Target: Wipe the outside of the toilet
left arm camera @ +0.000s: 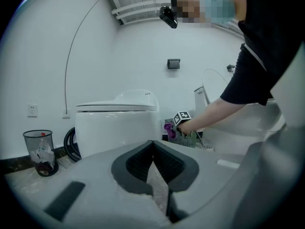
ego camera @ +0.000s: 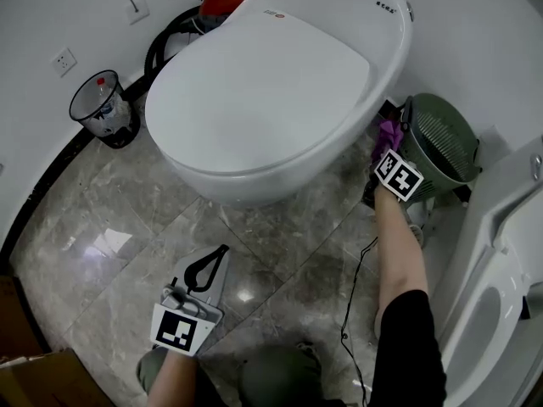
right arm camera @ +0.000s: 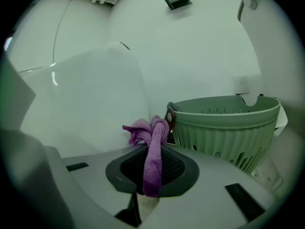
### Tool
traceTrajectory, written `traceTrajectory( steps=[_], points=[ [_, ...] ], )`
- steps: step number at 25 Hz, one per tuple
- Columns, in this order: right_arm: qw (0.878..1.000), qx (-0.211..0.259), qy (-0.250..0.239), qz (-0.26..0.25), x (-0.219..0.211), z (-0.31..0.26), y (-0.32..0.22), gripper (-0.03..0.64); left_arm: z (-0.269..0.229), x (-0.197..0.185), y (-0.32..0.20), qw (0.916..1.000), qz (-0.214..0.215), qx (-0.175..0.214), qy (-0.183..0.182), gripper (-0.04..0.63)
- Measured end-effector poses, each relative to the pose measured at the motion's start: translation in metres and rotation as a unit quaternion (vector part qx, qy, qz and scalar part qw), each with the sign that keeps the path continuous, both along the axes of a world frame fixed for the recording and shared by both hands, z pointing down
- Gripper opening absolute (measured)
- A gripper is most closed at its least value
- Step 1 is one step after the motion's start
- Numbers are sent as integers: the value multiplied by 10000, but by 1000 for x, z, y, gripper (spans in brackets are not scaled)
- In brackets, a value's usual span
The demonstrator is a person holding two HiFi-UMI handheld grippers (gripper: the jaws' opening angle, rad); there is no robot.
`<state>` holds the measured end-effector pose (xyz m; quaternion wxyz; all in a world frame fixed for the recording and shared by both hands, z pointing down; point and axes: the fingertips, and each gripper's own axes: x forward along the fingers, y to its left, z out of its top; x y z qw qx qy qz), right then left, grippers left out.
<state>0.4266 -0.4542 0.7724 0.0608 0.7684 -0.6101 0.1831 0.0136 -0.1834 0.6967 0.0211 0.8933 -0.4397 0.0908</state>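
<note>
The white toilet (ego camera: 271,83) stands with its lid down; its side shows in the left gripper view (left arm camera: 116,123) and close by in the right gripper view (right arm camera: 81,99). My right gripper (ego camera: 386,147) is low at the toilet's right flank, shut on a purple cloth (ego camera: 389,131) that hangs bunched out of the jaws (right arm camera: 153,156). The cloth sits in the gap between the toilet's side and a green basket (ego camera: 445,142); whether it touches the toilet I cannot tell. My left gripper (ego camera: 222,251) is held over the floor in front of the toilet, jaws shut on nothing (left arm camera: 152,144).
The green slatted basket (right arm camera: 228,123) crowds the right gripper. A black mesh bin (ego camera: 102,108) and a coiled black hose (ego camera: 165,41) sit left of the toilet by the wall. Another white fixture (ego camera: 501,270) stands at the right. A thin black cable (ego camera: 352,295) trails on the marble floor.
</note>
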Motion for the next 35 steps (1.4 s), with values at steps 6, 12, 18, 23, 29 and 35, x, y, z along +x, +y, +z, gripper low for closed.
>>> traceTrajectory(
  steps=[6,12,18,23,29,35],
  points=[
    [9994,68,83,-316,-16,-2,11,44,-1,3,-4,9999,111,29,87,9],
    [9905,398,215,-1297,-71,7,65,44,-2,10,-7,9995,207,71,224,9],
    [9687,622,225,-2394,-160,33,144,43,1,14,-8,9992,328,149,152,9],
    [9427,637,317,-3259,-238,57,200,43,2,14,-9,9991,369,131,185,9],
    [9088,586,386,-4114,-308,72,218,43,5,20,-8,9986,482,144,152,9],
    [9153,380,418,-3987,-310,87,185,43,3,23,-6,9984,537,144,113,9]
  ],
)
